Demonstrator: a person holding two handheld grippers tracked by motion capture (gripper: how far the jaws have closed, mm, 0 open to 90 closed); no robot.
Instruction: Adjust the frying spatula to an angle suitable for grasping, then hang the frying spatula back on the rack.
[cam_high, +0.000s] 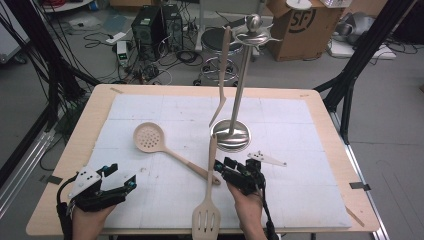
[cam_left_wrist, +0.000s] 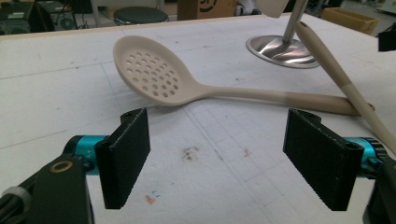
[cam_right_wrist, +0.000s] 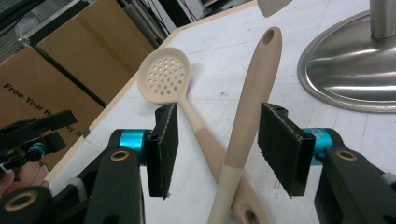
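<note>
Right gripper view has the slotted spatula's (cam_right_wrist: 252, 98) handle rising between the right gripper's (cam_right_wrist: 217, 149) 2 spread pads, untouched by either. Its long axis runs away toward the steel stand (cam_right_wrist: 355, 74), crossing over the skimmer (cam_right_wrist: 166, 77). Left gripper (cam_high: 107, 187) sits released, farther off.

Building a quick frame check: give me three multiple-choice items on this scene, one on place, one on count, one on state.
1. Where does the skimmer lie?
A. on the white mat
B. hung on the stand
C. on the floor

2. How many utensils hang on the stand?
A. none
B. one
C. three

3. How do the right gripper jaws stand around the turner handle?
A. open, astride it
B. clamped on it
C. far from it

Answers: 1 A, it lies flat on the white mat; 2 B, one spatula hangs there; 3 A, gaps show beside the handle.
</note>
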